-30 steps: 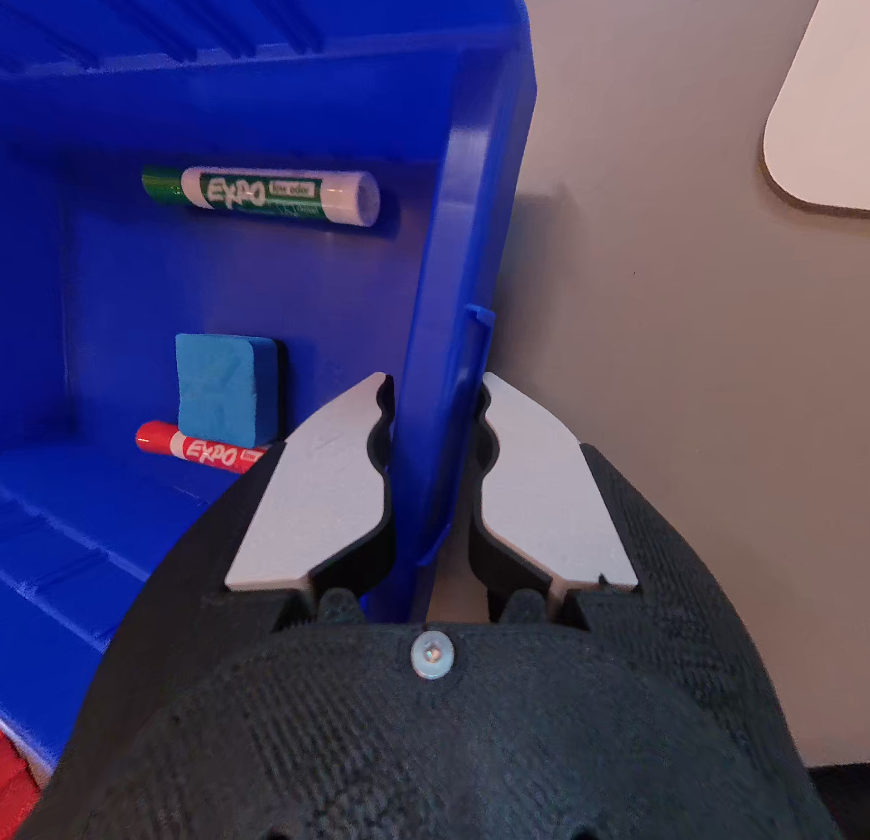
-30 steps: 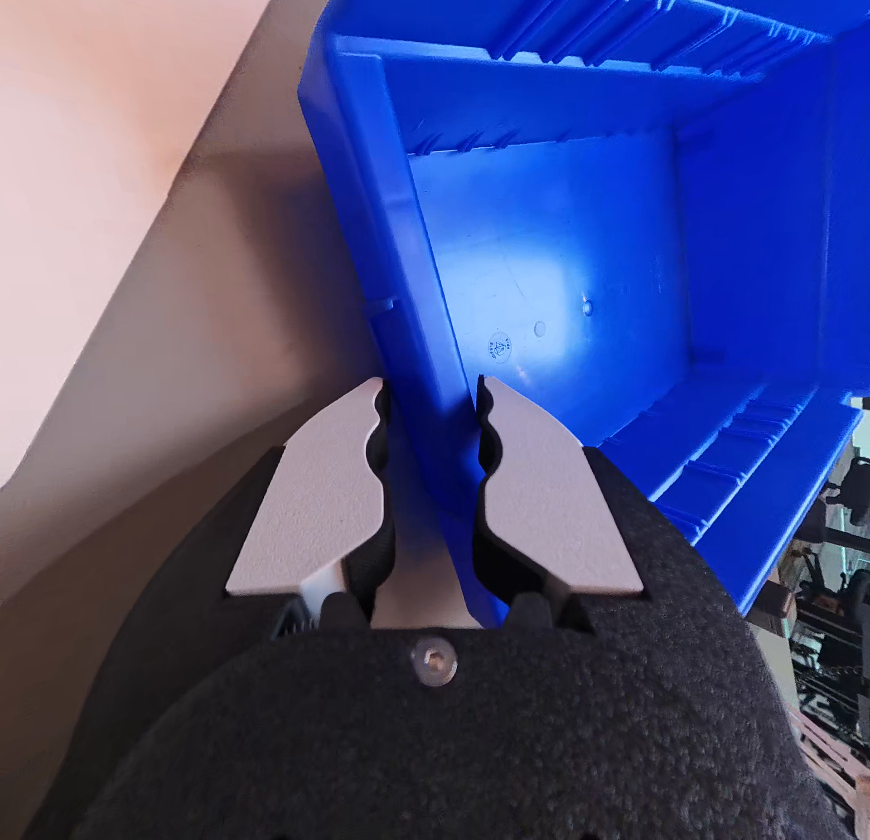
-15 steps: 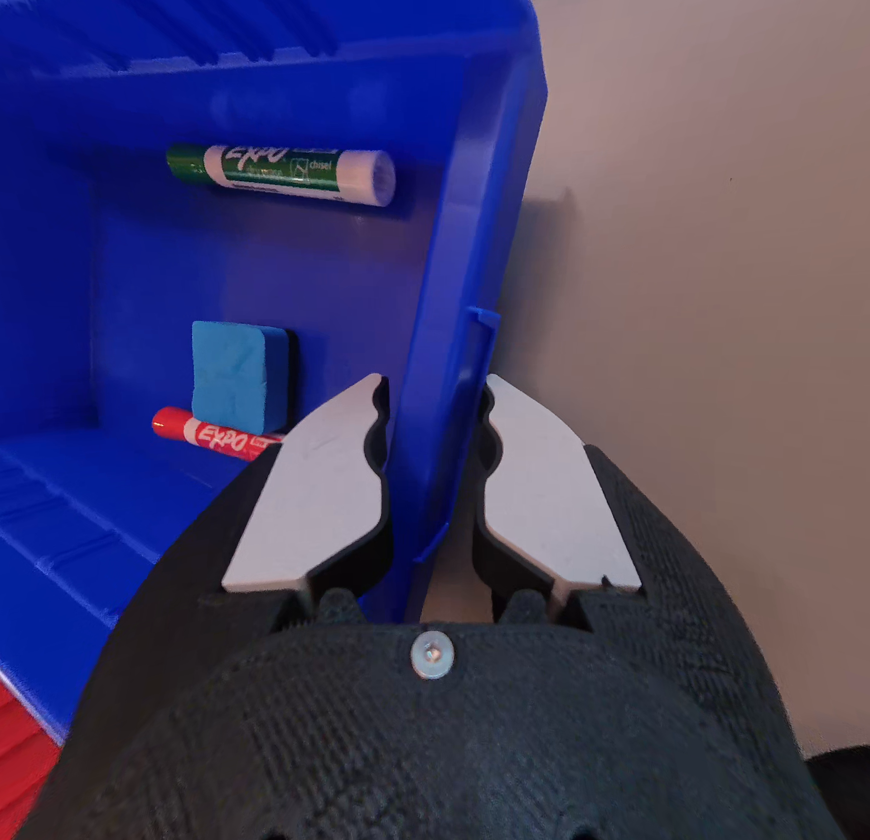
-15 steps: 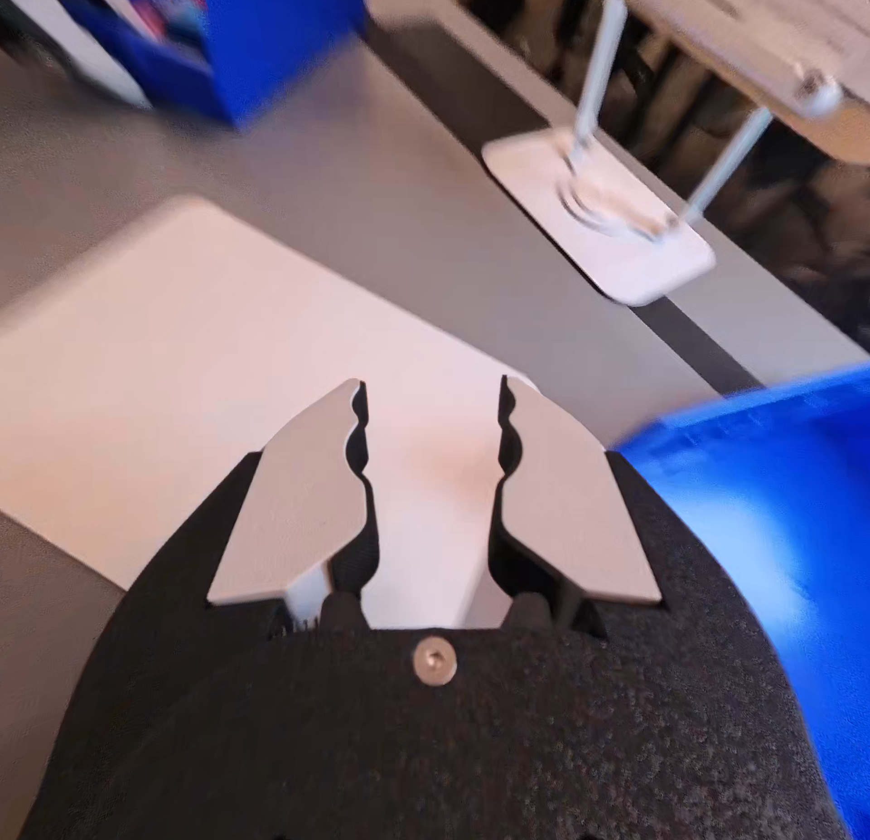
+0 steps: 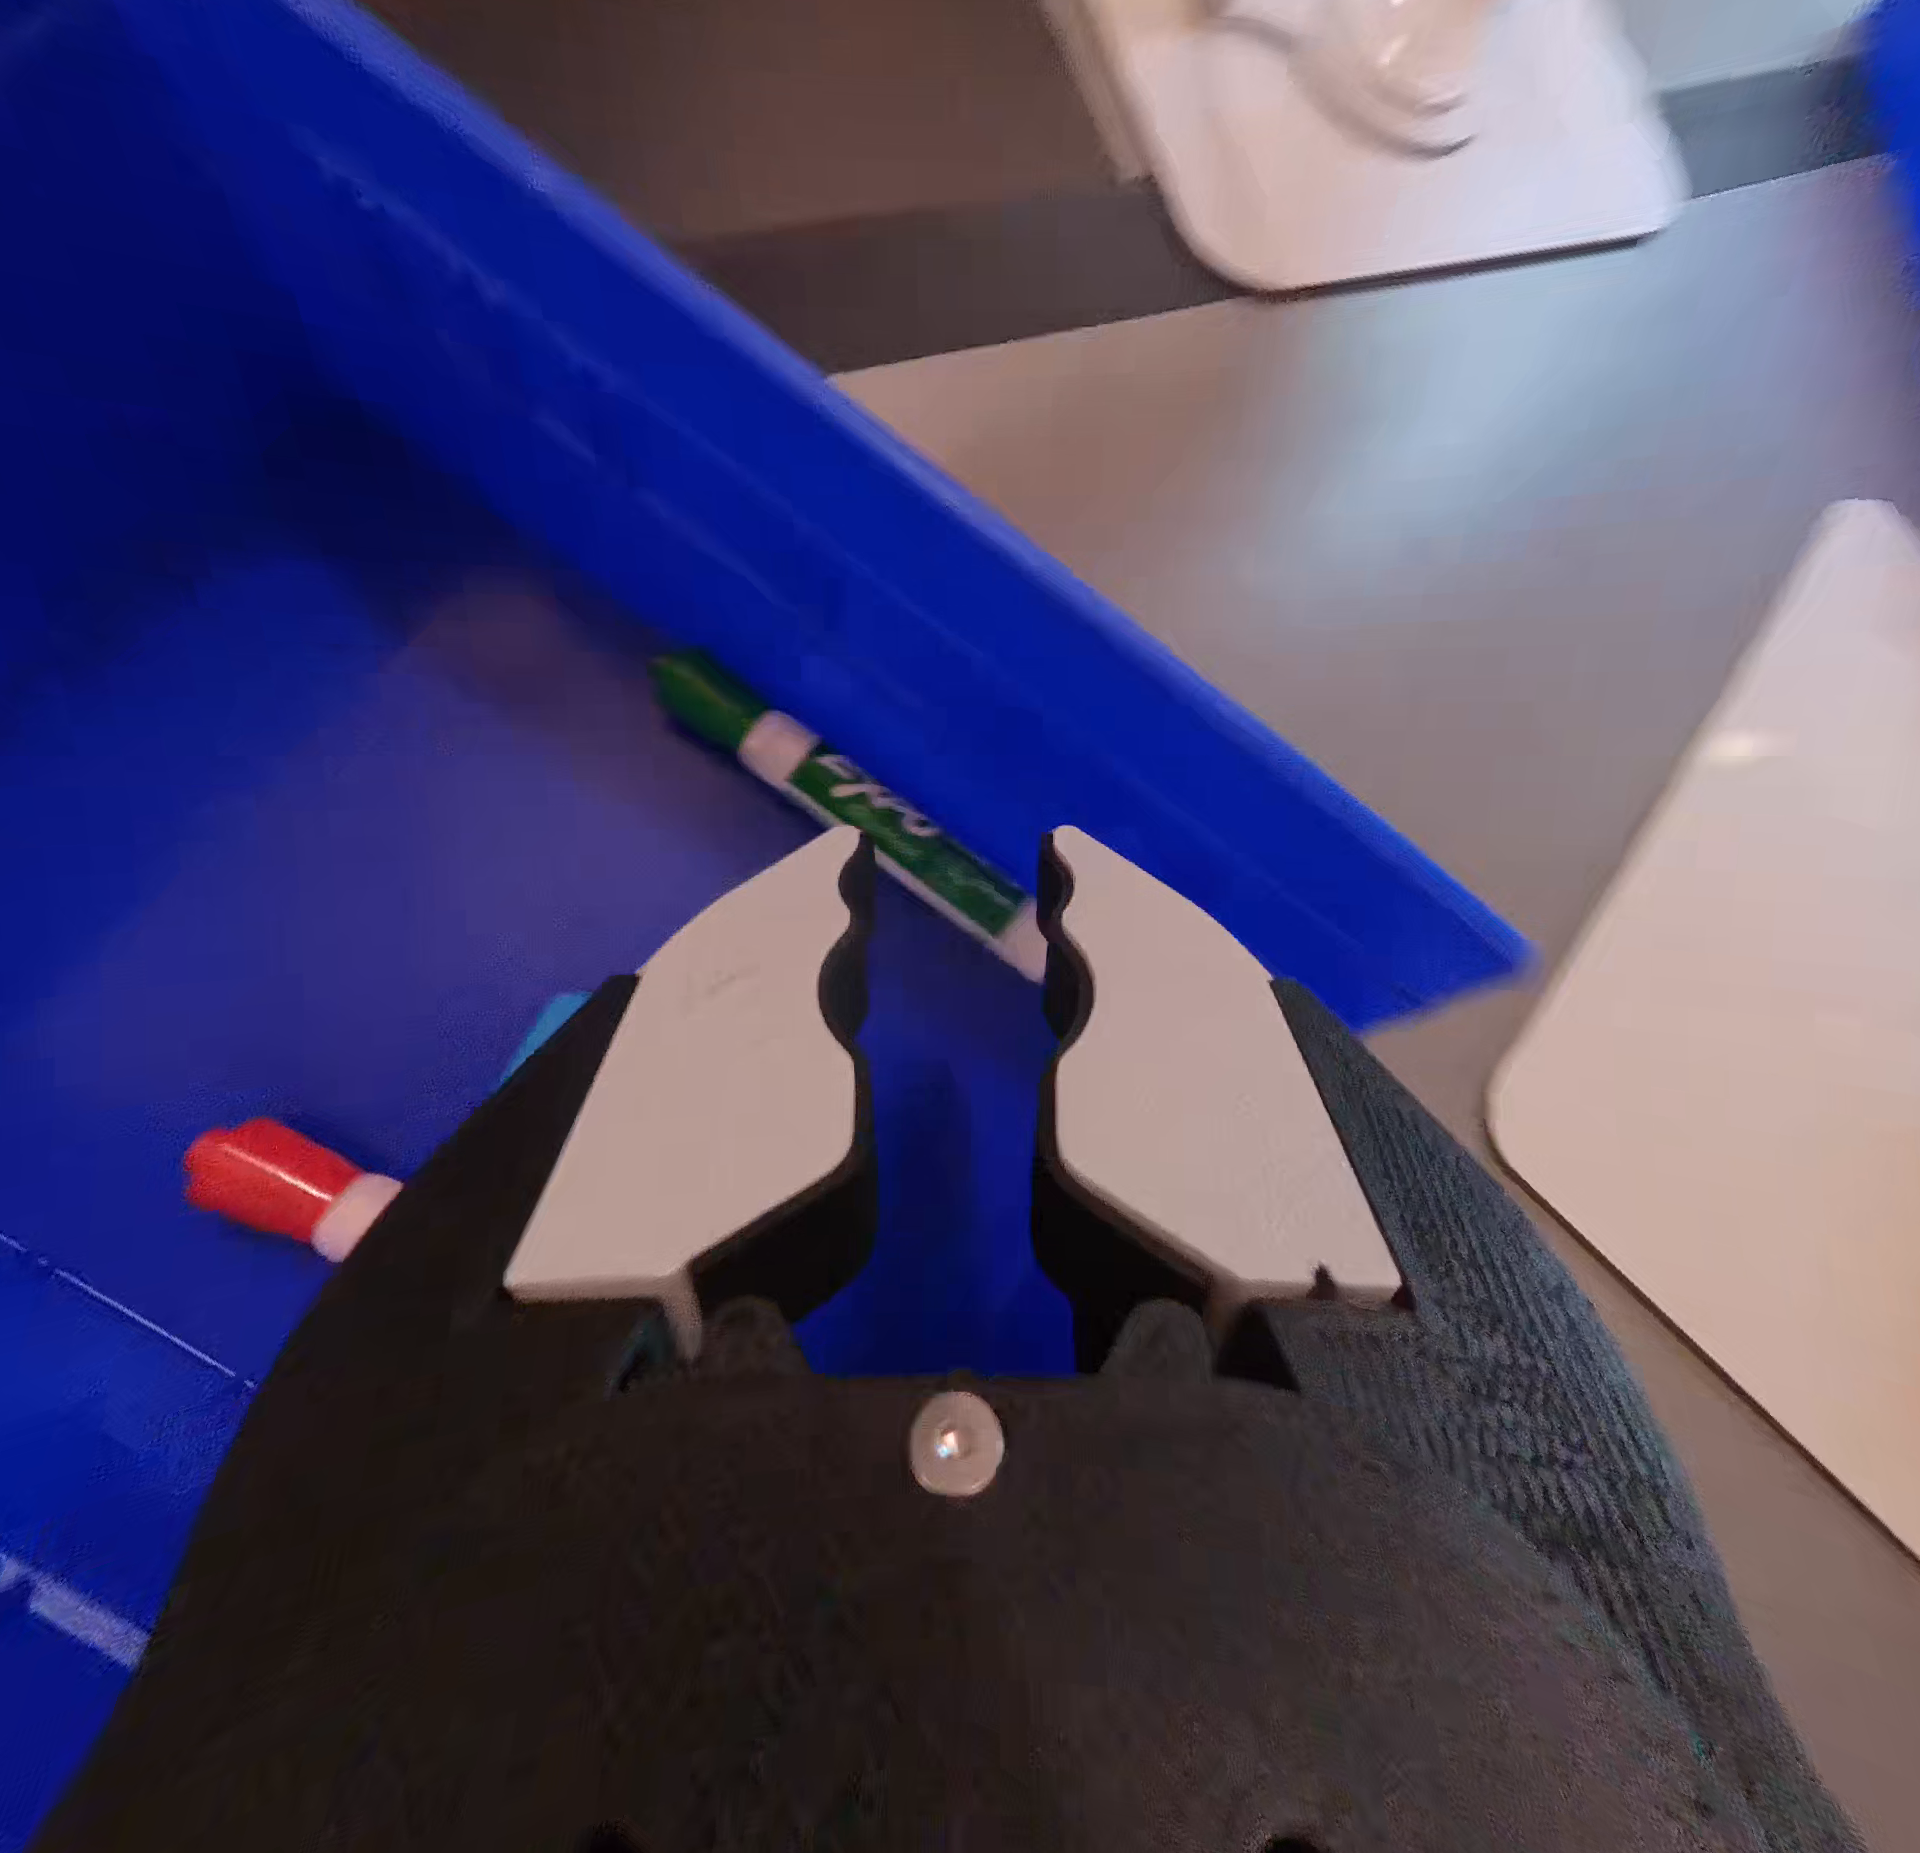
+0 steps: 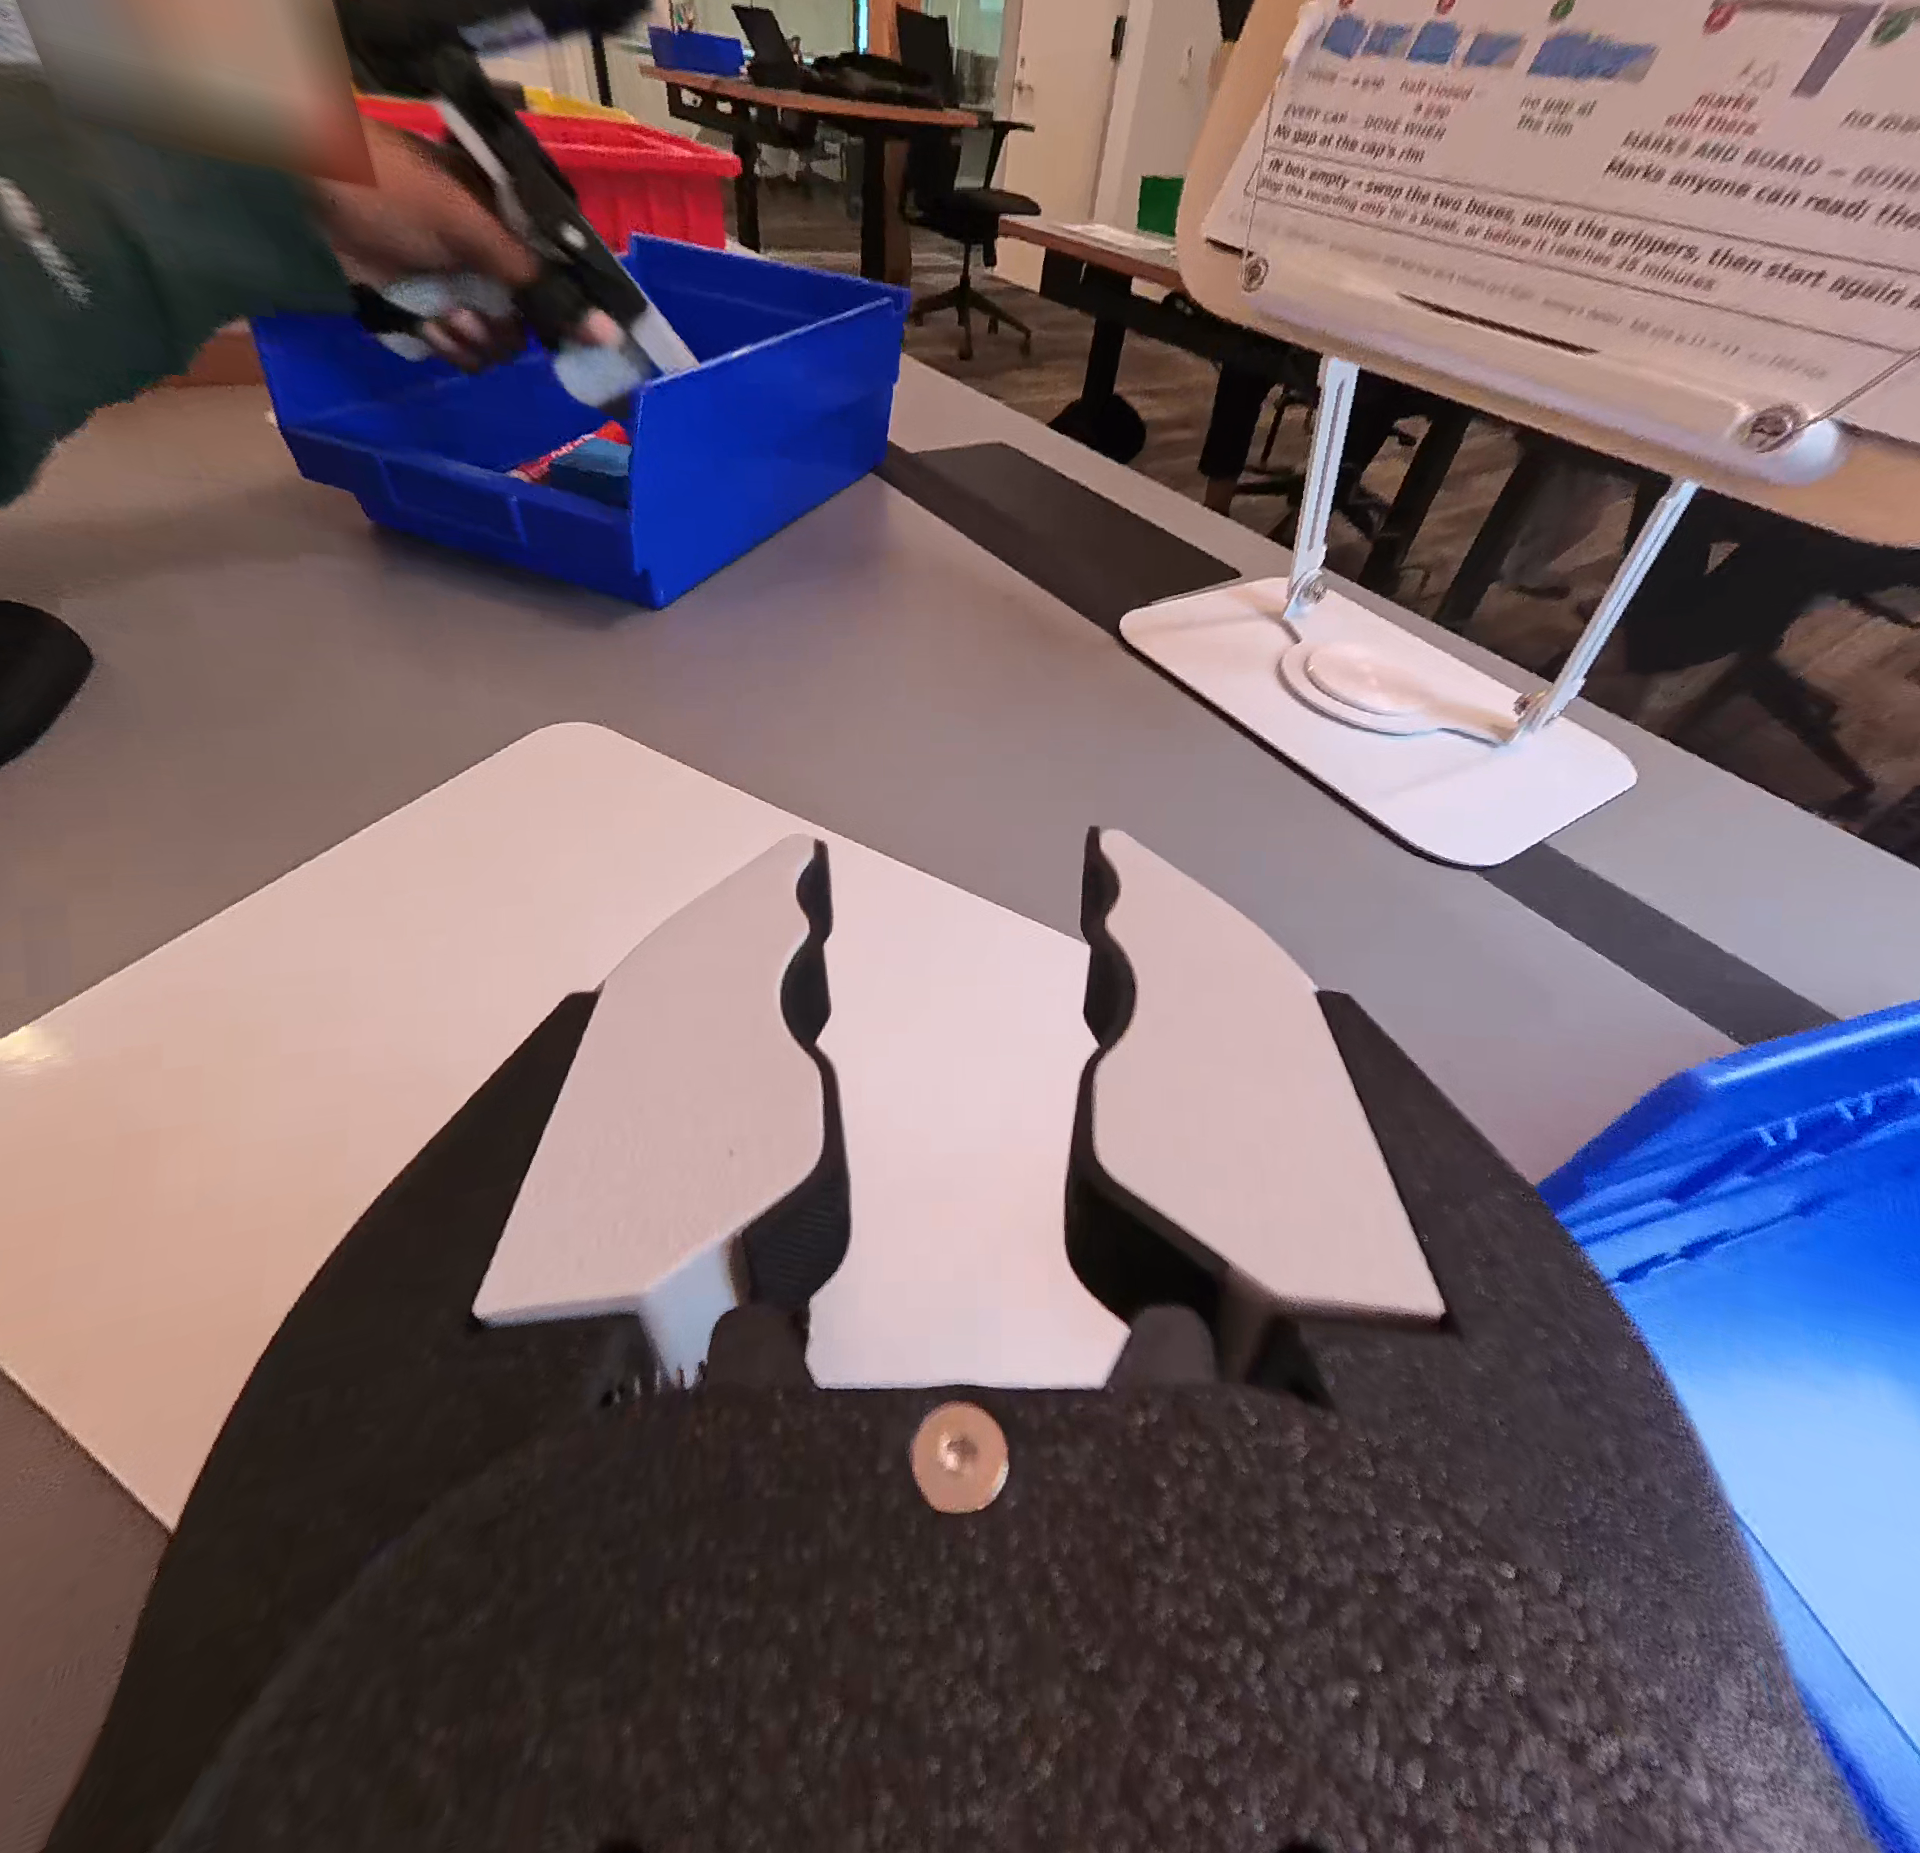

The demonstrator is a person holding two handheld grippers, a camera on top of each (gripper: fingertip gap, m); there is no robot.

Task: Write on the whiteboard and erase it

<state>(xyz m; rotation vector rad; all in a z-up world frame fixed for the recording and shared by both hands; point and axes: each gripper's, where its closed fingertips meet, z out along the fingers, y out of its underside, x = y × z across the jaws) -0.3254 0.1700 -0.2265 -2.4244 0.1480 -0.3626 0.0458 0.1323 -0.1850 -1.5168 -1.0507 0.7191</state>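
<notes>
Left wrist view: left gripper (image 5: pixel 951 904) over open blue plastic bin (image 5: pixel 935 660), jaws spread, holding nothing. Green-capped dry-erase marker (image 5: pixel 852 816) lying along far bin wall, its white end between the fingertips. Red-capped marker (image 5: pixel 281 1185) at near left; corner of light-blue eraser (image 5: pixel 545 1029) peeking beside left finger. Right wrist view: right gripper (image 6: pixel 951 894) above flat white whiteboard (image 6: pixel 312 1024) on grey counter (image 6: pixel 883 681), jaws spread, empty. Second blue bin (image 6: pixel 1766 1232) at near right; white document stand (image 6: pixel 1382 733) at far right.
</notes>
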